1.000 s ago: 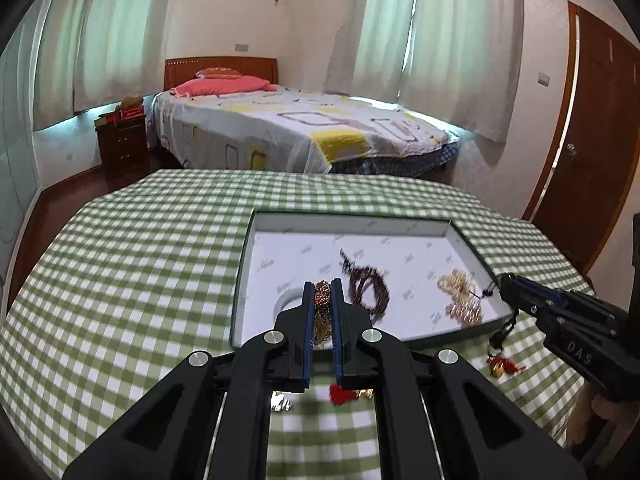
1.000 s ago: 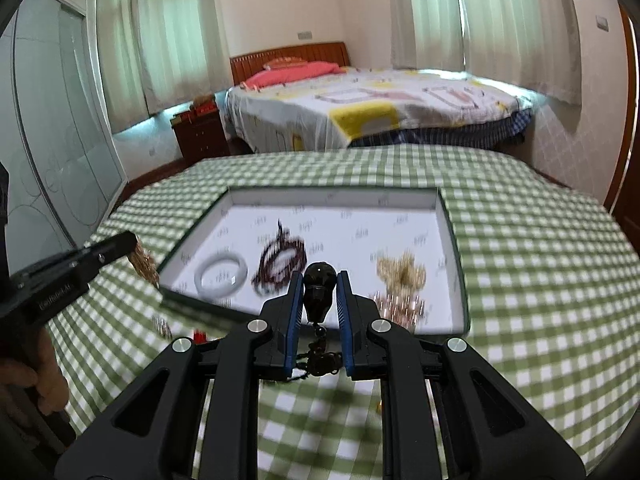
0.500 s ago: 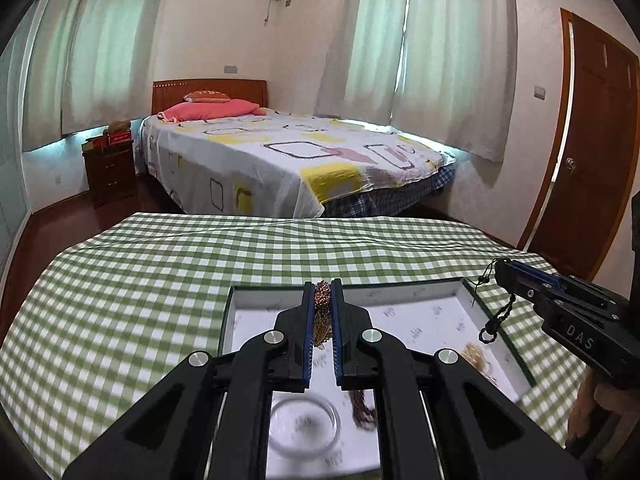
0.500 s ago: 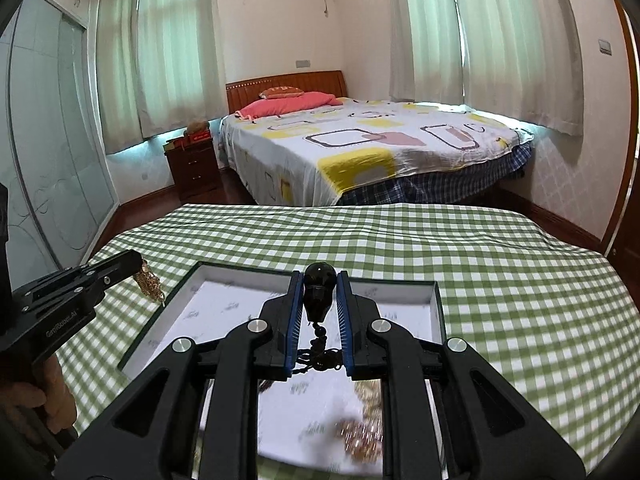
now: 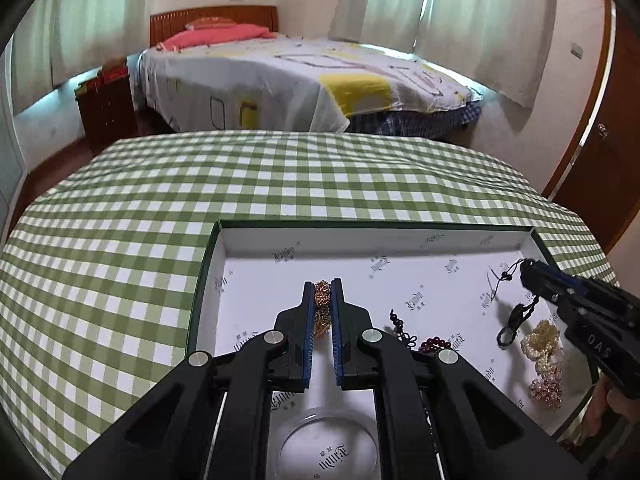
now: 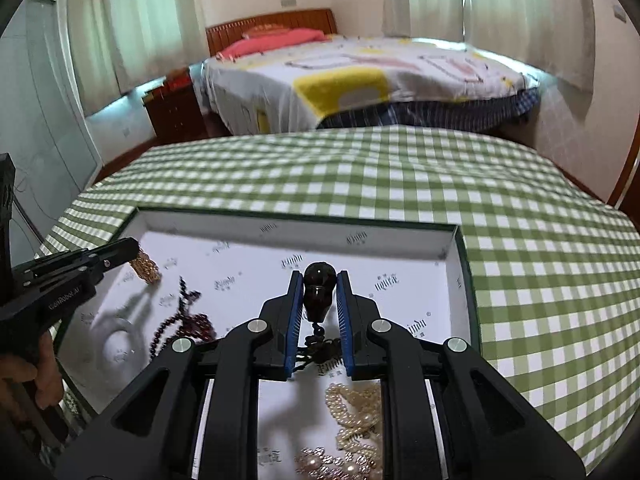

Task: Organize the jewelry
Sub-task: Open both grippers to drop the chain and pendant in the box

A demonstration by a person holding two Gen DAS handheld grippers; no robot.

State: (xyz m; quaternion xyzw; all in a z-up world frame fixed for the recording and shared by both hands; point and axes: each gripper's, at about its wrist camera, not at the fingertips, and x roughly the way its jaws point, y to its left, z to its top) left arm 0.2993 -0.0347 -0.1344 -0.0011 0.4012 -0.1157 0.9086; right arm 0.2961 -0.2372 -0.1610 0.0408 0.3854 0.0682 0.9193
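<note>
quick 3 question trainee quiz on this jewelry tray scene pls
1. True or false: the left gripper is empty.
2. What does the right gripper hold? A) pearl strand B) dark bead pendant C) clear bangle
3. Which pieces already lie in the white tray?

Key:
1. False: it grips a gold chain piece.
2. B, the dark bead pendant.
3. Clear bangle, dark red bead strand, pearl strand.

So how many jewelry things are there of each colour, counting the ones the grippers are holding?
Gold: 1, the gold chain in the left gripper.
Dark brown or black: 1, the dark bead pendant in the right gripper.
Dark red: 1, the red bead string.
Cream pearl: 1, the pearl strand.
Pinkish: 1, the pink bead cluster.
Clear: 1, the bangle.
Total: 6
</note>
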